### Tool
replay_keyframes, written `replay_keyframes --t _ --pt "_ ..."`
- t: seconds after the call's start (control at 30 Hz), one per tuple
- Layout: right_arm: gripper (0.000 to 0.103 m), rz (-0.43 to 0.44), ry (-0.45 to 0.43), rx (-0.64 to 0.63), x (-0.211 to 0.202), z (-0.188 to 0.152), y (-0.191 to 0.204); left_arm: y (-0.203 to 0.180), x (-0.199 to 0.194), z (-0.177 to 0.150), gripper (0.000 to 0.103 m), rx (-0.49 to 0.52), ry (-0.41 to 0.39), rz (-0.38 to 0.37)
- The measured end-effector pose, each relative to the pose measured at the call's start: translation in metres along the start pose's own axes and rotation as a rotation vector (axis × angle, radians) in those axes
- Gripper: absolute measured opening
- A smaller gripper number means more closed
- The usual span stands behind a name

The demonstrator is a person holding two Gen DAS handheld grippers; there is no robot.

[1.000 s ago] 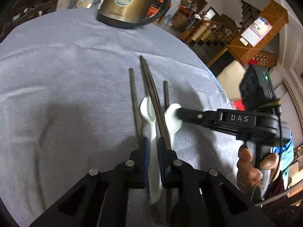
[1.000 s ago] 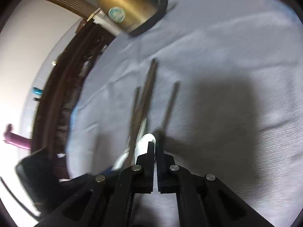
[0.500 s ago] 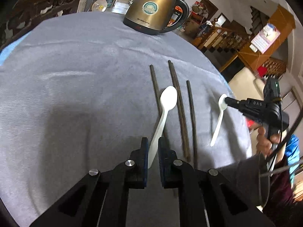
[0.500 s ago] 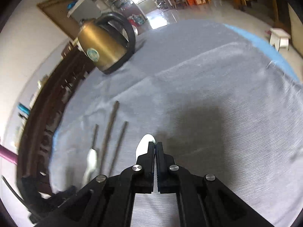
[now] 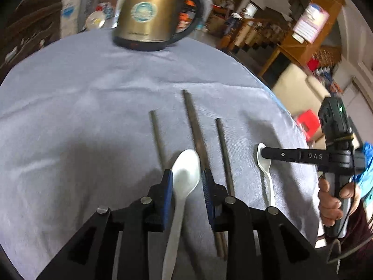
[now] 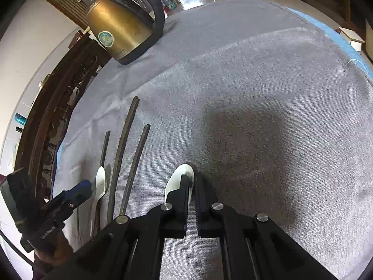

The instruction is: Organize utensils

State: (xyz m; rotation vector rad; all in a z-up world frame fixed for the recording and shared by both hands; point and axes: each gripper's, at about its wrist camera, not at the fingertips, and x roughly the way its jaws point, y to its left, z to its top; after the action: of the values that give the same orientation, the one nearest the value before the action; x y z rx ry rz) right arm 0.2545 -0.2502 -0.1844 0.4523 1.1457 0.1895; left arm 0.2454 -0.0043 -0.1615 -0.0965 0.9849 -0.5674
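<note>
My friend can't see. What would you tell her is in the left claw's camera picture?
The left claw is opening around a white spoon that lies on a grey tablecloth among three dark chopsticks. To the right, the right claw, held in a hand, is shut on a second white spoon. A brass-coloured kettle stands at the far edge.

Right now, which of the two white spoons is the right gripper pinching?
The spoon lying apart, right of the chopsticks; the right gripper pinches its bowl. The other spoon lies among the chopsticks, between the left gripper's opening jaws.

2 white spoons point(image 5: 186, 175) point(image 5: 264, 165), 3 dark chopsticks point(image 5: 195, 128), 1 brass kettle point(image 5: 149, 14), 1 gray cloth point(image 5: 81, 107).
</note>
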Motion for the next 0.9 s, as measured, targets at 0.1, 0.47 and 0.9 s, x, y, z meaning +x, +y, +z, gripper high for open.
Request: replay_keyframes --t 0.1,0.47,0.9 --pt "0.007 0.02 0.011 -0.004 0.002 0.002 0.0 -0.005 0.012 0.006 0.026 0.045 0.022 -0.004" --pt "0.005 0.007 -0.075 -0.087 -0.012 -0.006 0.017 0.007 0.006 -0.001 0.007 0.027 0.006 0.045" --pt "0.008 0.009 -0.011 -0.057 -0.008 -0.012 0.009 0.02 -0.014 0.006 0.04 -0.012 -0.022 0.185"
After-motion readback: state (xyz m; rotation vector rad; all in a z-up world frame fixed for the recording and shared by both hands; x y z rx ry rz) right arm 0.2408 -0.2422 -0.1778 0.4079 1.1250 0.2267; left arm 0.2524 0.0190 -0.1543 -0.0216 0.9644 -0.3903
